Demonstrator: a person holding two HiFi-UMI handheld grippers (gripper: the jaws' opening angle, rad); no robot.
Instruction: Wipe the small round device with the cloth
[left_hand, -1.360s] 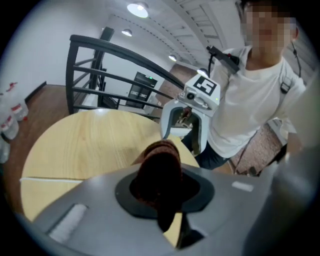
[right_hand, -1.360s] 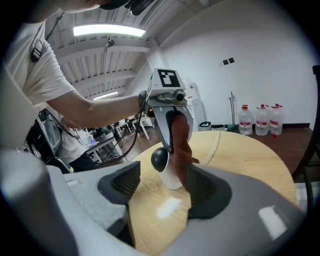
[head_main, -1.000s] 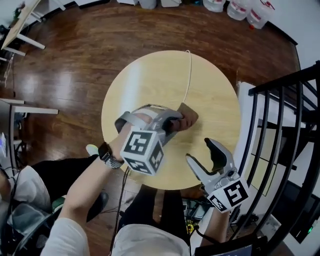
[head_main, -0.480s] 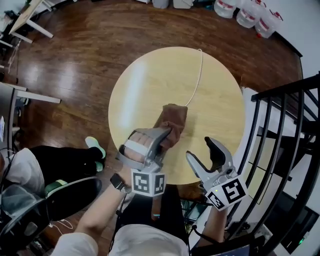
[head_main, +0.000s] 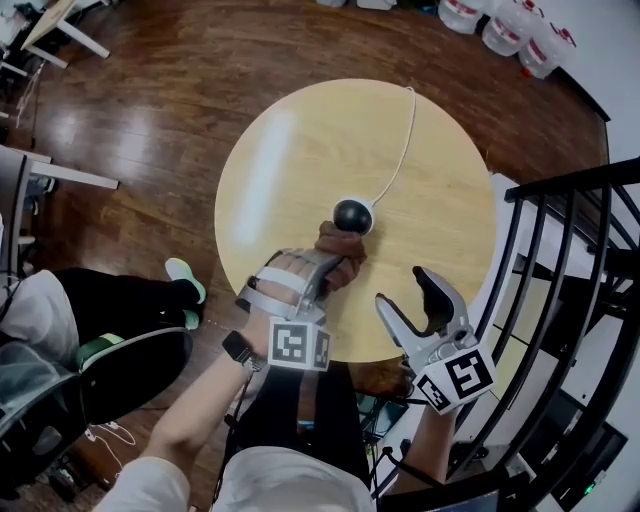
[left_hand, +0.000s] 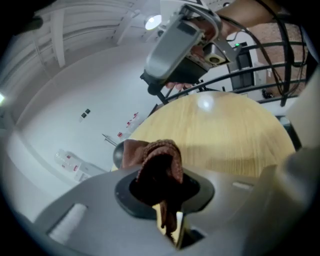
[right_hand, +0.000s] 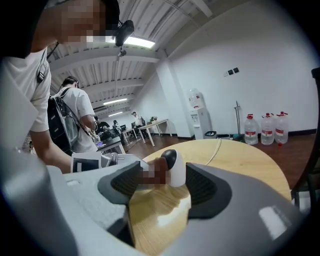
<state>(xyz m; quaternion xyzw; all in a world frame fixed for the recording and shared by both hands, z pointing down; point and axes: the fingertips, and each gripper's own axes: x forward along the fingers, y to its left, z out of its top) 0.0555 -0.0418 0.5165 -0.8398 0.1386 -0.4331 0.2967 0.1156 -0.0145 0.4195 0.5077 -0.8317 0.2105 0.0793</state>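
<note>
The small round device (head_main: 353, 216), a black dome on a white body, stands uncovered near the middle of the round wooden table (head_main: 300, 150). Its white cable (head_main: 400, 140) runs to the far edge. My left gripper (head_main: 328, 268) is shut on the brown cloth (head_main: 338, 252), which lies bunched just in front of the device and touches it. In the left gripper view the cloth (left_hand: 159, 167) fills the jaws and half hides the device (left_hand: 118, 152). My right gripper (head_main: 418, 303) hovers open and empty at the table's near right edge; its view shows the device (right_hand: 172, 167) well beyond the jaws.
A black metal railing (head_main: 570, 250) stands close on the right of the table. Several water jugs (head_main: 510, 25) sit on the dark wood floor at the far right. A seated person's leg and shoe (head_main: 185, 280) are at the left.
My left gripper has pulled the cloth back toward me, off the device, which was covered before and now shows. The right gripper has stayed put.
</note>
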